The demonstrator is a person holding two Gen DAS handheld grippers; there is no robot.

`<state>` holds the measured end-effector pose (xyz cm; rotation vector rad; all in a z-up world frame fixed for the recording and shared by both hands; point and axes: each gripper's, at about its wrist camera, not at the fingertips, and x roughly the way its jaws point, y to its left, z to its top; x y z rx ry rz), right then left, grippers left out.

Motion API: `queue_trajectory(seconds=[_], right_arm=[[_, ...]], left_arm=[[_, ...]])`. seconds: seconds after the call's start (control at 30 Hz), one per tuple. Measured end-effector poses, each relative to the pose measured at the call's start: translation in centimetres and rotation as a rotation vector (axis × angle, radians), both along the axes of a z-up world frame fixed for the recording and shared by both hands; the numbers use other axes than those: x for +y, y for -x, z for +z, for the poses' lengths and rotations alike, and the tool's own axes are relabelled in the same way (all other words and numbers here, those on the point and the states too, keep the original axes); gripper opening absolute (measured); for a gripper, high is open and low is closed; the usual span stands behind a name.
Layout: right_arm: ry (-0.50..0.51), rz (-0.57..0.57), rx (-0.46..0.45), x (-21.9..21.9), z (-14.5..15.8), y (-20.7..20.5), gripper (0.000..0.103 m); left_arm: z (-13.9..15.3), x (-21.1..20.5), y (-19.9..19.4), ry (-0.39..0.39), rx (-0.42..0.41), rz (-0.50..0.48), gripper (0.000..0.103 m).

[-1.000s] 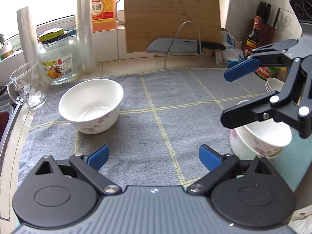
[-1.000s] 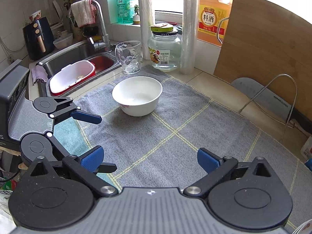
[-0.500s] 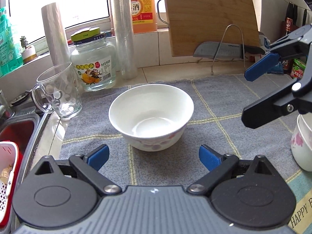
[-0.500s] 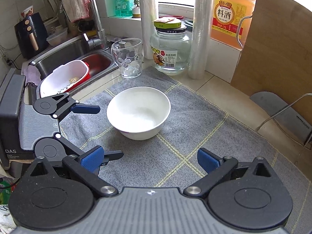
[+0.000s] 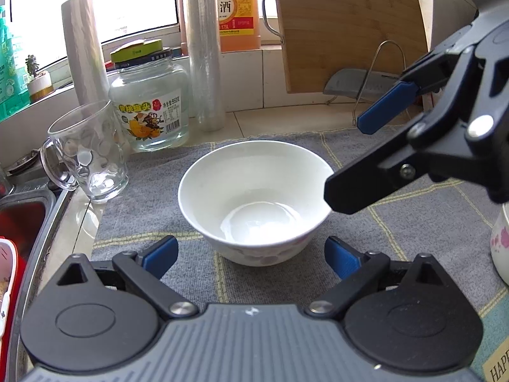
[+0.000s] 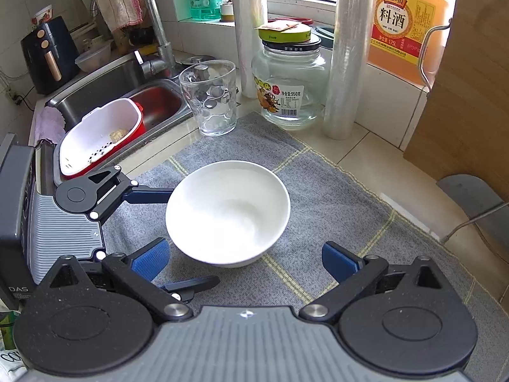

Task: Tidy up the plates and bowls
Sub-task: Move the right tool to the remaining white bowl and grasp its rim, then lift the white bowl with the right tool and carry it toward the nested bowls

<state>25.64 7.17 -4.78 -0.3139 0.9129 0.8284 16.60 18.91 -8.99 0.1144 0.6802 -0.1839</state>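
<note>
Left wrist view shows your left gripper wide open, holding nothing; the white bowl sits just ahead between its fingers. Your right gripper is likewise open, bowl just ahead.

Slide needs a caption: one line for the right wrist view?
Both open grippers, right and left, close in on a white bowl on the grey mat.

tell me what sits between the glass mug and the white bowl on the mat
Nothing sits there: in the right wrist view only bare grey mat separates the glass mug from the white bowl.
</note>
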Motion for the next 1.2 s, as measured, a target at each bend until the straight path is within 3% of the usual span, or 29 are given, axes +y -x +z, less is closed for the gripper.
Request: queue_trajectory(seconds=[0.37, 1.2], right_arm=[[0.011, 0.023, 0.028, 2.3, -1.5, -2.5, 0.102], [-0.007, 0.055, 0.08, 4.4, -3.0, -4.7, 0.086]], left_arm=[[-0.4, -0.4, -0.6, -0.011, -0.002, 0.004, 0.098], [-0.1, -0.7, -1.1, -0.027, -0.046, -0.024, 0.095]])
